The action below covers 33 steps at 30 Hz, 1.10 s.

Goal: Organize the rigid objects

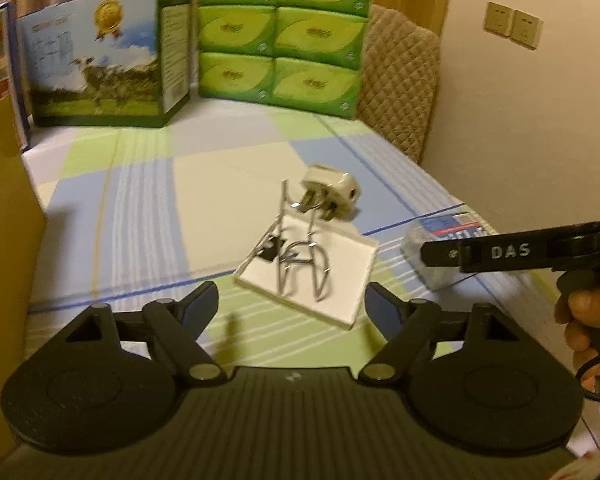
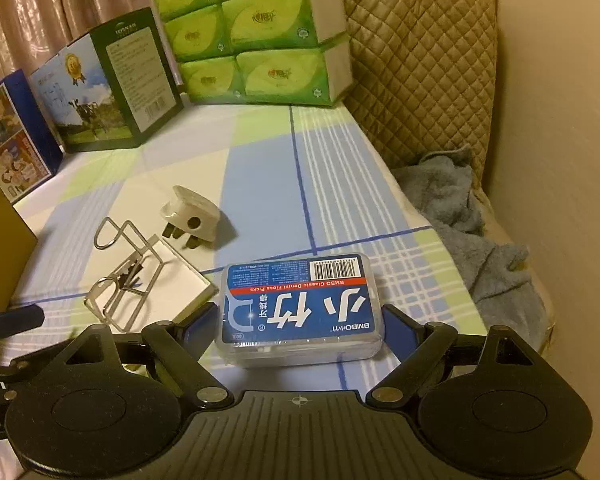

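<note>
A clear floss pick box (image 2: 300, 308) with a blue label lies on the checked cloth between the fingers of my right gripper (image 2: 300, 326), which is open around it. It also shows in the left wrist view (image 1: 440, 244). A white tray (image 1: 312, 272) holds a wire metal stand (image 1: 300, 256); both show in the right wrist view, the tray (image 2: 180, 276) and the stand (image 2: 124, 276). A white plug adapter (image 1: 332, 192) lies just beyond, also in the right wrist view (image 2: 190, 220). My left gripper (image 1: 292, 304) is open and empty, just short of the tray.
A milk carton box (image 1: 100, 64) and stacked green tissue packs (image 1: 280, 32) stand at the back. A brown cardboard box (image 1: 0, 240) is at the left. A quilted cushion (image 2: 416, 64) and a blue towel (image 2: 472, 232) lie at the right edge by the wall.
</note>
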Motion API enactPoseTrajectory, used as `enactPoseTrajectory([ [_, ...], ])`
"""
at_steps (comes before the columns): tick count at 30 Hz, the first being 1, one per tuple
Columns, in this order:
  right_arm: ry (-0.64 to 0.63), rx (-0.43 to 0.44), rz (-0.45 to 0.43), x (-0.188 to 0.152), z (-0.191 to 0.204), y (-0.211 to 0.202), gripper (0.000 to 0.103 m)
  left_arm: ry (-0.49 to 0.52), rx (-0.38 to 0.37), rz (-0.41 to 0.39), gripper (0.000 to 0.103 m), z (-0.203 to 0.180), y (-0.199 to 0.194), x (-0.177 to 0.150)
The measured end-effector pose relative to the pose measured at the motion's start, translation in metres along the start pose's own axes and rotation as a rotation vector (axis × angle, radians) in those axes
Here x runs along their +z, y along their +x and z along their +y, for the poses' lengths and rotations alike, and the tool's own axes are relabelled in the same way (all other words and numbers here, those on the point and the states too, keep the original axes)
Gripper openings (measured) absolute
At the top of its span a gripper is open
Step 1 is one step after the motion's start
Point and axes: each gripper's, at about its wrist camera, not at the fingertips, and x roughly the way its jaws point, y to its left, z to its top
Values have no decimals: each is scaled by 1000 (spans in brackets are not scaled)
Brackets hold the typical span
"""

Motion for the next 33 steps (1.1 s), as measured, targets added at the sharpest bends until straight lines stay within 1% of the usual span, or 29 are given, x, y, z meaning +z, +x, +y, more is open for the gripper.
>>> enactPoseTrajectory([
  [1, 2, 0, 0, 0, 0, 0, 83, 15, 1, -10, 68, -2, 1, 0],
  [3, 3, 1, -2, 0, 0, 0, 83, 43, 3, -26, 62, -7, 7, 2],
  [6, 11, 4, -6, -1, 0, 0, 83, 61, 8, -40, 50, -9, 15, 4],
  [9, 9, 6, -6, 0, 1, 1, 83, 82, 16, -55, 46, -11, 19, 6],
  [14, 7, 9, -7, 0, 1, 2, 83, 102, 23, -36, 38, -12, 29, 3],
  [16, 8, 9, -6, 0, 1, 3, 83, 111, 27, -29, 31, -13, 32, 0],
  [17, 9, 9, -7, 0, 1, 3, 83, 113, 27, -28, 30, -13, 32, 0],
  [18, 8, 10, -7, 0, 0, 3, 83, 115, 29, -27, 25, -13, 32, -1],
  [19, 9, 10, -7, 0, 0, 3, 83, 118, 28, -26, 23, -13, 32, -1],
  [26, 16, 12, -8, 1, -1, 3, 83, 101, 14, -31, 23, -13, 25, 4],
  [30, 18, 12, -7, 2, 0, 3, 83, 92, 7, -1, 23, -13, 16, 8],
  [33, 24, 20, -4, 2, 1, 2, 83, 93, 12, 14, 23, -14, 4, 3],
])
